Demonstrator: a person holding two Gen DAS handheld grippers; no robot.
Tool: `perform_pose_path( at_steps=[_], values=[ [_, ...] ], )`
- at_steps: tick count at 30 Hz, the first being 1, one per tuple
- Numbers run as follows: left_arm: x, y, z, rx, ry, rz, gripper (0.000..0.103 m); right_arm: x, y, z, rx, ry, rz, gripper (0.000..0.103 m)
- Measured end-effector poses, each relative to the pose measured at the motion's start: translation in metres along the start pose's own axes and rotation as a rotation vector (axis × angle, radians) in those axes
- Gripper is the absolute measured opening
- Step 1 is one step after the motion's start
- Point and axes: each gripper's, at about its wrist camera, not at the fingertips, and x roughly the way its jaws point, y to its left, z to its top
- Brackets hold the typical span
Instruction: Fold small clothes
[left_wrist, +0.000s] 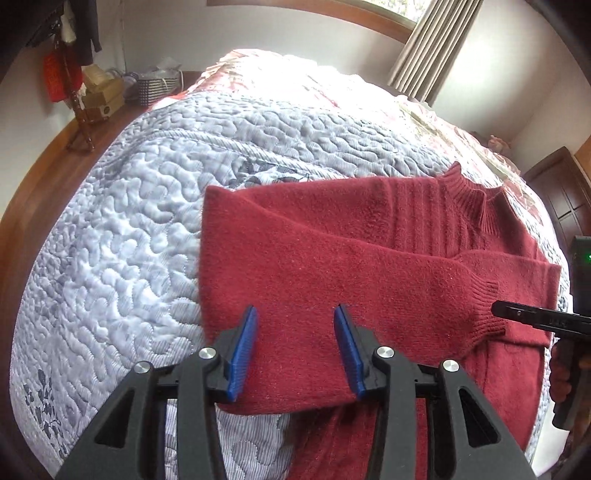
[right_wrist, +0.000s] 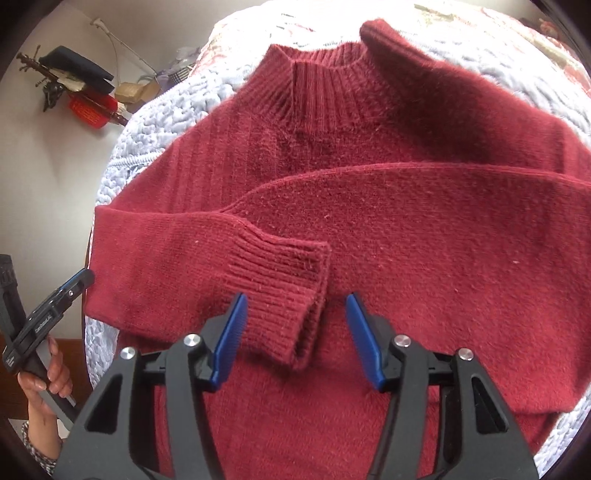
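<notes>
Red sweater (right_wrist: 369, 229) lies flat on the bed (left_wrist: 110, 229), on the light quilted cover, collar (right_wrist: 325, 85) pointing away from the person. Progress, judging from how it lies: both sleeves look folded in across the chest. One sleeve runs across the body w/ its ribbed cuff (right_wrist: 280, 295) lying on top near the middle; the other side is folded over too, giving a straight edge in the left wrist view. Still to do, prob: bring the hem up toward the collar to halve the body, then neaten. So approx mid-task, sleeves in, body fold not yet done. Left hand-held gripper (left_wrist: 295, 350) is released, blue pads apart, hovering over the folded side of the sweater near its lower edge, nothing between the pads. Right hand-held gripper (right_wrist: 291, 339) also released, jaws wide, cuff lying just ahead of and between the pads but not pinched (can't tell if the pads touch the knit). Containers: a checked basket or bag (left_wrist: 157, 86) sits on the floor beyond the far end of the bed, something pale and crumpled sticking out, contents too small to ID. Cardboard boxes (left_wrist: 101, 94) near it, stacked by the wall; can't tell what's inside. No container near the sweater itself.
</notes>
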Motion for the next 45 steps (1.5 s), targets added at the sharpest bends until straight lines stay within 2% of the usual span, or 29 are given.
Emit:
perform_pose_path(
  at_steps=[2, 3, 5, 6, 9, 12, 14, 17, 22, 27, 33, 37, 40, 42, 43, 44, 45],
  values=[
    [0.003, 0.0, 0.003, -0.002, 0.002, 0.015, 0.045, 0.004, 0.001, 0.003, -0.008, 0.008, -0.013, 0.044],
    [0.003, 0.001, 0.003, -0.003, 0.004, 0.023, 0.046, 0.005, 0.003, 0.003, -0.022, 0.004, -0.016, 0.032],
    [0.011, -0.001, 0.009, -0.006, 0.012, 0.032, 0.046, 0.006, 0.004, 0.003, -0.037, 0.0, -0.029, 0.02],
    [0.012, -0.001, 0.01, -0.006, 0.019, 0.039, 0.047, 0.004, 0.004, 0.003, -0.039, -0.005, -0.016, 0.01],
    [0.016, -0.002, 0.014, -0.001, 0.026, 0.055, 0.048, -0.002, 0.003, 0.002, -0.041, -0.02, 0.032, 0.007],
    [0.015, -0.002, 0.019, -0.016, 0.019, 0.063, 0.051, -0.02, 0.004, 0.002, -0.045, -0.05, 0.082, 0.006],
    [0.01, 0.0, 0.023, -0.029, 0.002, 0.072, 0.053, -0.04, 0.005, 0.002, -0.046, -0.088, 0.128, 0.006],
    [0.006, 0.002, 0.03, -0.047, -0.013, 0.079, 0.054, -0.078, 0.001, 0.006, -0.05, -0.16, 0.152, 0.006],
    [0.007, -0.006, 0.038, -0.052, -0.016, 0.073, 0.055, -0.139, -0.026, 0.002, -0.036, -0.273, 0.122, 0.006],
    [0.023, -0.027, 0.039, -0.024, 0.013, 0.052, 0.055, -0.17, -0.07, -0.016, -0.002, -0.296, 0.039, 0.006],
    [0.056, -0.048, 0.043, 0.007, 0.079, 0.041, 0.057, -0.151, -0.119, -0.034, 0.084, -0.261, -0.02, 0.006],
    [0.078, -0.059, 0.049, 0.036, 0.13, 0.032, 0.061, -0.126, -0.135, -0.042, 0.143, -0.228, -0.014, 0.006],
    [0.091, -0.064, 0.053, 0.049, 0.156, 0.028, 0.057, -0.104, -0.138, -0.043, 0.126, -0.172, -0.071, 0.008],
    [0.096, -0.066, 0.055, 0.053, 0.168, 0.029, 0.054, -0.095, -0.145, -0.044, 0.134, -0.142, -0.095, 0.017],
    [0.096, -0.066, 0.057, 0.052, 0.171, 0.025, 0.054, -0.094, -0.148, -0.044, 0.138, -0.141, -0.092, 0.021],
    [0.096, -0.066, 0.058, 0.052, 0.172, 0.017, 0.056, -0.095, -0.149, -0.045, 0.148, -0.148, -0.078, 0.029],
    [0.095, -0.066, 0.06, 0.054, 0.171, 0.01, 0.057, -0.097, -0.153, -0.045, 0.162, -0.156, -0.057, 0.031]
  ],
)
